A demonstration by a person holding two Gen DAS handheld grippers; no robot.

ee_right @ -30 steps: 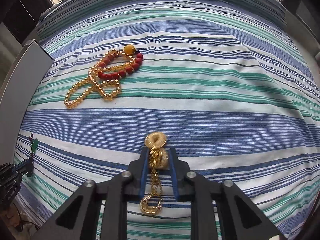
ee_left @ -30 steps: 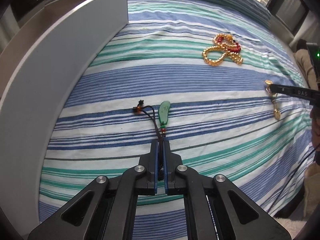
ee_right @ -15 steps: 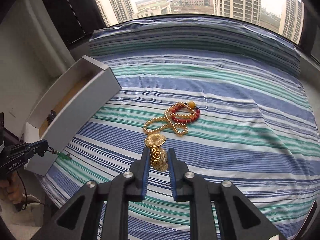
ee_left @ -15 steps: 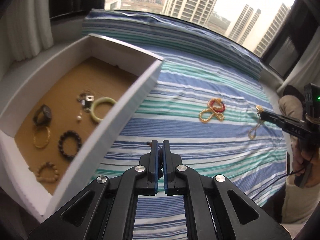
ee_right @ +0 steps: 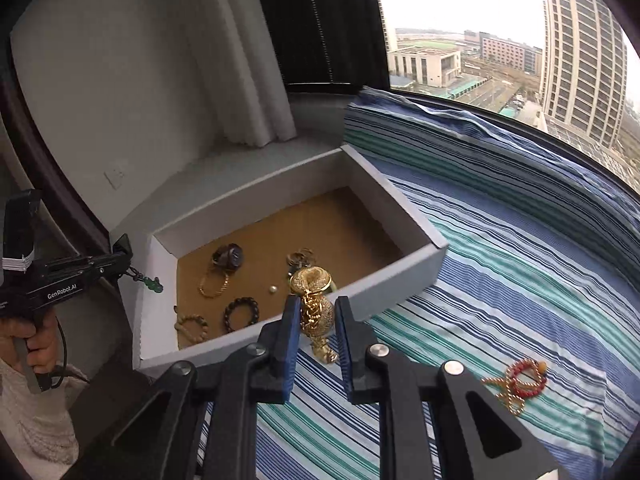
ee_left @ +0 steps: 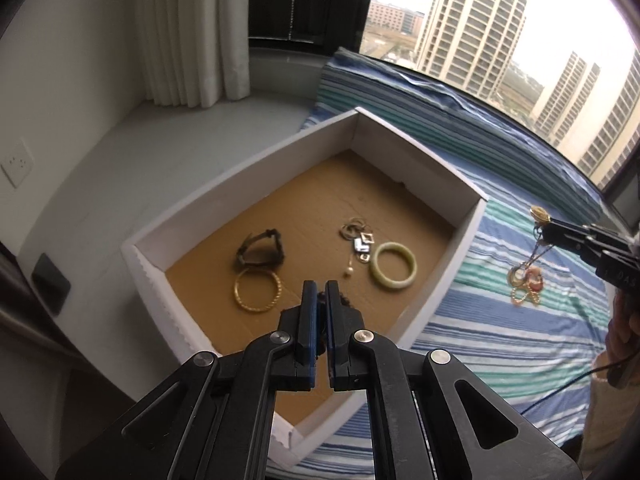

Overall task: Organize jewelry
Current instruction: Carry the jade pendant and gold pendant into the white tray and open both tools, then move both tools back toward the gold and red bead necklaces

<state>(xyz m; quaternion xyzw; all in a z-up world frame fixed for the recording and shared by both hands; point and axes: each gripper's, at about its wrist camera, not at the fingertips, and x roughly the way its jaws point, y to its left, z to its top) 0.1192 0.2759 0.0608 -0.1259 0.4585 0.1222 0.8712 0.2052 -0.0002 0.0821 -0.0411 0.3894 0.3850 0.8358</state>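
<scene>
A white box (ee_left: 420, 156) with a brown floor holds a jade bangle (ee_left: 394, 266), a gold bangle (ee_left: 258, 291), a dark watch (ee_left: 260, 254) and silver pendants (ee_left: 360, 240). My left gripper (ee_left: 319, 290) is shut above the box's near end; its fingers hide what it holds. From the right wrist view, the left gripper (ee_right: 126, 256) dangles a green pendant (ee_right: 153, 284) on a dark cord by the box's left wall. My right gripper (ee_right: 316, 308) is shut on a gold chain necklace (ee_right: 316, 304) in front of the box's near wall (ee_right: 400, 208).
Gold and red bead strands (ee_right: 520, 380) lie on the striped bedspread (ee_right: 520, 280) to the right. Dark (ee_right: 241, 312) and wooden (ee_right: 192, 326) bead bracelets lie in the box. White curtain (ee_left: 192, 32), grey sill and window stand behind. A hand (ee_right: 36, 336) grips the left handle.
Both grippers have risen off the bedspread and swung left toward the box, each still carrying its piece. The inside of the box has come into view.
</scene>
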